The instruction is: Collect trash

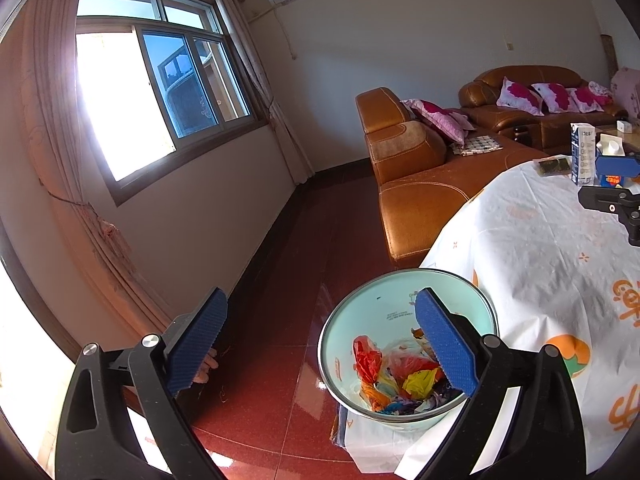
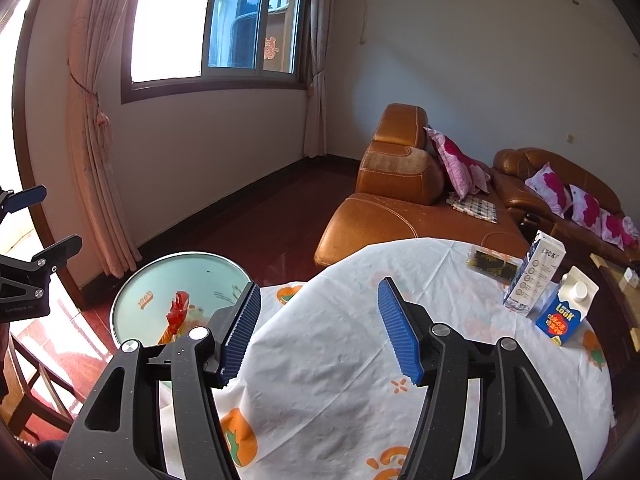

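Observation:
A pale green trash bin point(image 1: 384, 300) stands on the floor by the table, with colourful wrappers and bags point(image 1: 400, 376) inside; it also shows in the right wrist view point(image 2: 176, 276). My left gripper point(image 1: 320, 344) is open and empty, above the floor and the bin's left rim. My right gripper point(image 2: 316, 332) is open and empty over the table. On the table stand a tall blue-white carton point(image 2: 536, 276), a small blue milk carton point(image 2: 566, 308) and a dark flat packet point(image 2: 492, 262).
The round table has a white cloth with orange prints point(image 2: 344, 360). A brown leather sofa point(image 2: 400, 208) with pink cushions stands behind it. A wooden chair point(image 2: 32, 392) is at the left. The floor point(image 1: 288, 264) is red tile.

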The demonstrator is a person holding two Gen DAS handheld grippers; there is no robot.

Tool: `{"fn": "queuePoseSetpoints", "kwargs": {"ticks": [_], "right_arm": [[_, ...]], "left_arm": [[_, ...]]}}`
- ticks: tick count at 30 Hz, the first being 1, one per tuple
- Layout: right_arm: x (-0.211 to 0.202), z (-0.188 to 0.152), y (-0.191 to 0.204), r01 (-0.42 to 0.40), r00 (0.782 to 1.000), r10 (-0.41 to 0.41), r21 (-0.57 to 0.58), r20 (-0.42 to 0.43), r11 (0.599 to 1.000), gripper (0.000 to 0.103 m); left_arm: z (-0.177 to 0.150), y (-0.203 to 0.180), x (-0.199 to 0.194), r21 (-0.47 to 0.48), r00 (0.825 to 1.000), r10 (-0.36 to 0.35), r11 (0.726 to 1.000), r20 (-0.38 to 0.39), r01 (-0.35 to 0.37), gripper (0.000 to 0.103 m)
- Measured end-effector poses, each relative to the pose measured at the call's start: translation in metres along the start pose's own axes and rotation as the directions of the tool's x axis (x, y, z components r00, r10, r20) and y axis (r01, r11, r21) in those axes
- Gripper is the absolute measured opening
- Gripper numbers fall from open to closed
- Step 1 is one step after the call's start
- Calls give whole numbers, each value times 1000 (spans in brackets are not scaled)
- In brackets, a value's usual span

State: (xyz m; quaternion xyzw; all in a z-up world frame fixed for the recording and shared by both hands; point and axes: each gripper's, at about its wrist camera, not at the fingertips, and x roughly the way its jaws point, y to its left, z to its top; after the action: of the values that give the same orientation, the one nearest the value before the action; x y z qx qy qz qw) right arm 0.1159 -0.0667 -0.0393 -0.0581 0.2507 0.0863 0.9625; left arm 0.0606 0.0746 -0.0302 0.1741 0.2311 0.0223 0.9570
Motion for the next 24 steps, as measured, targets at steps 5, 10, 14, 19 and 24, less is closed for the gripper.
{"fn": "queuePoseSetpoints", "kwargs": {"ticks": [5,10,14,19,24], "right_arm": [[-2,0,-1,7,1000,-7,0,2,1000,62],[-1,0,-1,5,1000,-5,-3,1,1000,62],[-1,0,0,7,1000,-7,-2,1,1000,64],[-2,-1,-1,12,1000,-12,-3,2,1000,64],[-4,0,-3,16,1000,-16,-5,9,1000,65]], "left_arm": [[0,0,0,5,1000,2,1000,-1,-2,94],[0,0,0,6,1000,4,1000,1,-4,94],[0,0,0,10,1000,10,1000,0,-10,94],[-1,-1,1,12,1000,9,1000,-1,-9,94],[-1,0,2,9,1000,8,1000,3,-8,95]]}}
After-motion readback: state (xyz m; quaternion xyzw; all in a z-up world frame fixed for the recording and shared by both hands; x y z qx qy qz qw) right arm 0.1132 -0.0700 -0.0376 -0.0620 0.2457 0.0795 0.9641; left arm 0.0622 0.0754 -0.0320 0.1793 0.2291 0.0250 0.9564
